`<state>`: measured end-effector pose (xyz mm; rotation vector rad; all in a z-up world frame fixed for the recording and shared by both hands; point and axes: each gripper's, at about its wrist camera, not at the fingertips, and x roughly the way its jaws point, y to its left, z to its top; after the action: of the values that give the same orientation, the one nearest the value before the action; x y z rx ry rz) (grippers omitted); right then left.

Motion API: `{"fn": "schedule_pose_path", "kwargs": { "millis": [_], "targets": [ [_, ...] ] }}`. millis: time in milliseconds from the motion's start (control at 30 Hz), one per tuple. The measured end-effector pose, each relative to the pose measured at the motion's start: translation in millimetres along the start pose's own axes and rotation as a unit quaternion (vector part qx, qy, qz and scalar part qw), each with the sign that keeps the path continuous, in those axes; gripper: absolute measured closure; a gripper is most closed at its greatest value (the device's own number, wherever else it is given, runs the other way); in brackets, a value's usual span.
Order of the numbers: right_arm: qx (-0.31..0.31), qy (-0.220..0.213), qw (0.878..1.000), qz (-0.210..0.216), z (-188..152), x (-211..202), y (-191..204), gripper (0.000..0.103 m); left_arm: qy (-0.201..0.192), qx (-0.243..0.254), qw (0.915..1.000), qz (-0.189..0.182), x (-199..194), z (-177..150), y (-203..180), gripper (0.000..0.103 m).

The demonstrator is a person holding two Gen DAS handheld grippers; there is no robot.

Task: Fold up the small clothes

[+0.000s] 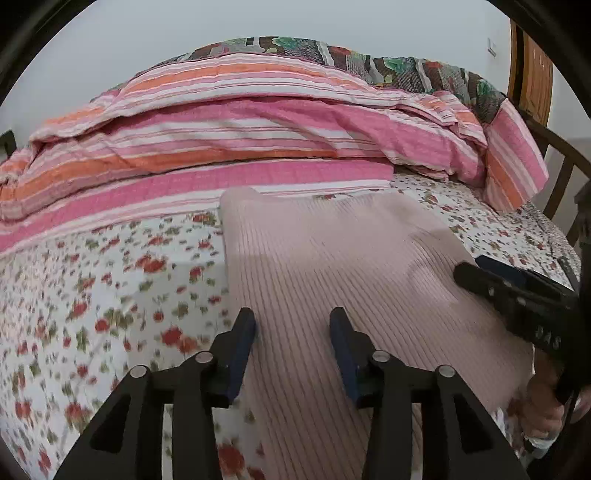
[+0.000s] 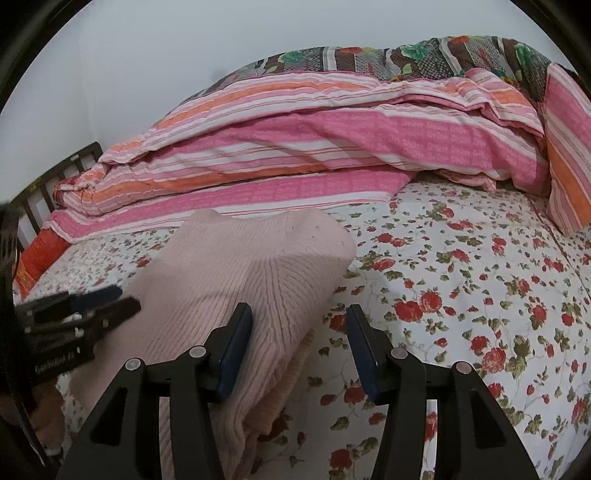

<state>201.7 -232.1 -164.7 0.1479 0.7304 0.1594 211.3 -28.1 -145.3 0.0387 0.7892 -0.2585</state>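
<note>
Now your 2 grippers, left gripper [image 1: 293, 326] and right gripper [image 2: 299, 323], hover released, grasping nothing, over the pink sweater [image 1: 332, 258] at 12 o'clock, likely ready to fold.

This is looking like a bedroom in a home. A bed with a flowered sheet [image 2: 480, 280] is filling the near part, and a pink striped quilt [image 1: 258, 122] is lying bunched at the far side against a plain pale wall [image 1: 295, 22]. A dark slatted bed frame [image 2: 40, 184] is showing at far left.
</note>
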Motion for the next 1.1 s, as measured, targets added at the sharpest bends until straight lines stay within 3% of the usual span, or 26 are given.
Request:
{"fn": "schedule_pose_path", "kwargs": {
  "millis": [200, 367, 567, 633, 867, 933, 1100],
  "targets": [
    [0.004, 0.002, 1.000, 0.021, -3.6, -7.0, -2.3, 0.052, -0.006, -0.024, 0.9996, -0.016, -9.3, -24.7, 0.4, 0.052],
    [0.005, 0.008, 0.997, 0.074, -10.6, -14.8, 2.4, 0.052, -0.006, -0.023, 0.9995, -0.021, -12.3, -40.9, -2.2, 0.048],
    [-0.059, 0.023, 0.998, 0.019, -28.7, -7.0, 19.9, 0.052, -0.024, -0.054, 0.9966, -0.058, -15.7, -44.1, 10.2, 0.047],
    [-0.057, 0.035, 0.998, 0.012, -29.1, -6.1, 15.6, 0.046, -0.031, -0.062, 0.9950, -0.072, -16.6, -37.9, 14.1, 0.047],
    [-0.047, 0.080, 0.996, 0.005, -30.7, 0.5, 3.3, 0.044, -0.056, -0.038, 0.9954, -0.068, -9.1, -16.9, 7.5, 0.047],
    [-0.054, 0.084, 0.995, -0.003, -29.5, 0.7, 3.6, 0.039, -0.061, -0.031, 0.9958, -0.062, -6.1, -19.1, 6.4, 0.046],
    [-0.047, 0.044, 0.998, 0.021, -22.4, -13.8, -1.3, 0.037, -0.061, -0.037, 0.9942, -0.081, -0.5, -25.9, 16.6, 0.042]
  ]
}}
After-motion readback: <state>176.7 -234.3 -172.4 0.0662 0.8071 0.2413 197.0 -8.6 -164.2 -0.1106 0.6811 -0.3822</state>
